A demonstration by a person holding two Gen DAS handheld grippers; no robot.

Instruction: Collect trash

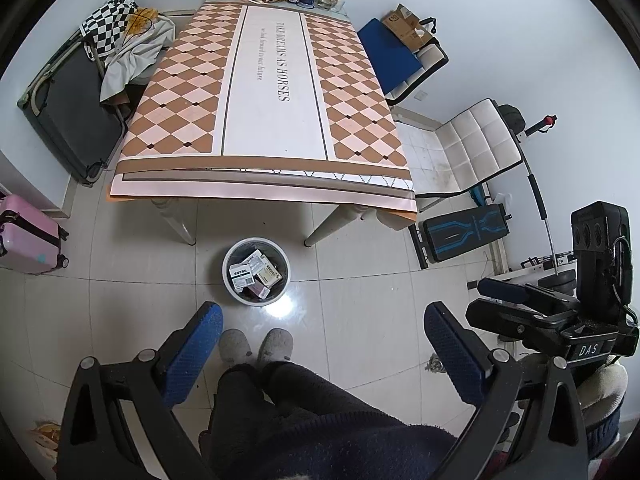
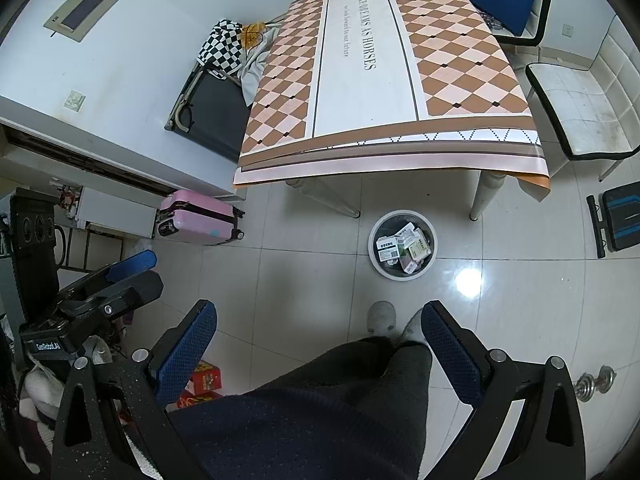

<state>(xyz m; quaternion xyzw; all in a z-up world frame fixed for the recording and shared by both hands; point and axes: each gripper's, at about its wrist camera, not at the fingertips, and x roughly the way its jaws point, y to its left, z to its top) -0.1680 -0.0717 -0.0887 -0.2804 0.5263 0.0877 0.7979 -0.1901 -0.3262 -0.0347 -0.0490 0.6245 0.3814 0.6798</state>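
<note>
White bin (image 1: 256,271) holds boxes (image 1: 256,274) (labels unreadable); both tongs (image 1: 322,334) (image 2: 318,330) gape empty.

Glossy floor tiles (image 1: 360,280), textured gripper pads (image 1: 196,344).

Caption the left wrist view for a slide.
Open left gripper above slippered feet, facing a box-filled bin before the patterned table.
</note>
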